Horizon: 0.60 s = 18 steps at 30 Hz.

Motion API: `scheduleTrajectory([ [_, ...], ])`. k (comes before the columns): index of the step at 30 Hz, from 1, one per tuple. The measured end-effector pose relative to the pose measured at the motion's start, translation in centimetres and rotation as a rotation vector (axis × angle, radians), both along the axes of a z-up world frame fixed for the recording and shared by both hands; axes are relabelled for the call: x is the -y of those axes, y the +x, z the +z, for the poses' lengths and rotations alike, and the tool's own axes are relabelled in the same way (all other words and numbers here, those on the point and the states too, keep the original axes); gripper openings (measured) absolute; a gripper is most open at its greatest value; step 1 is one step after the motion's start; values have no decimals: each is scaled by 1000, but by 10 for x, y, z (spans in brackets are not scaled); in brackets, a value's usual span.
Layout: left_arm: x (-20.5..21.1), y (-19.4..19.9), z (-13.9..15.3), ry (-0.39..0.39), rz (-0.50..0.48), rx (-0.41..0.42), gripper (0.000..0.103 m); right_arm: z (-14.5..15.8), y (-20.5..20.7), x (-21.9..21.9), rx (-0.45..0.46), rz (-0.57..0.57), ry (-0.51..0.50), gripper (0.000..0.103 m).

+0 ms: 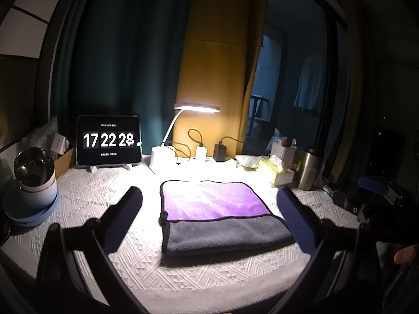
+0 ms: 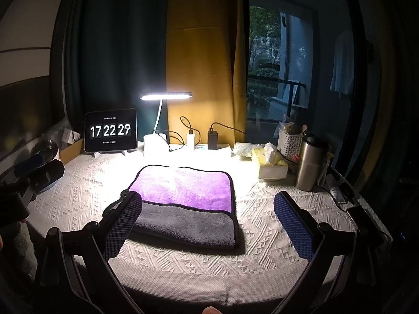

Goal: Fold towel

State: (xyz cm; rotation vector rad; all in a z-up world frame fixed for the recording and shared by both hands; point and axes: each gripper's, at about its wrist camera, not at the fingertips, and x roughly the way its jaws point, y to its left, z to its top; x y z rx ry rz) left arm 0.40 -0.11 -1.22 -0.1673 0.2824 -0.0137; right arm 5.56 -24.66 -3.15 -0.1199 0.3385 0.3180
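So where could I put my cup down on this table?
Bare white woven cloth lies left of the purple-and-grey folded towel, before the tablet clock. More lies right of it, before the steel tumbler. The back edge is crowded: white lamp base, chargers, yellow tissue box.

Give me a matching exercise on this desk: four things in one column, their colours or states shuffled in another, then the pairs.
Things:
1. towel
2. desk lamp
3. tumbler
4. tablet

States:
A. switched on, lighting the table
B. showing a flip clock
C. folded, purple and grey
D. steel, standing upright at the right

Pairs: 1-C, 2-A, 3-D, 4-B
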Motion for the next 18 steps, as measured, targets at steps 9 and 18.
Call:
scheduleTrajectory([
  [9, -1, 0, -1, 0, 0, -1, 103, -1, 0, 0, 1, 0, 1, 103],
  [18, -1, 0, 0, 0, 0, -1, 103, -1, 0, 0, -2, 1, 1, 103],
])
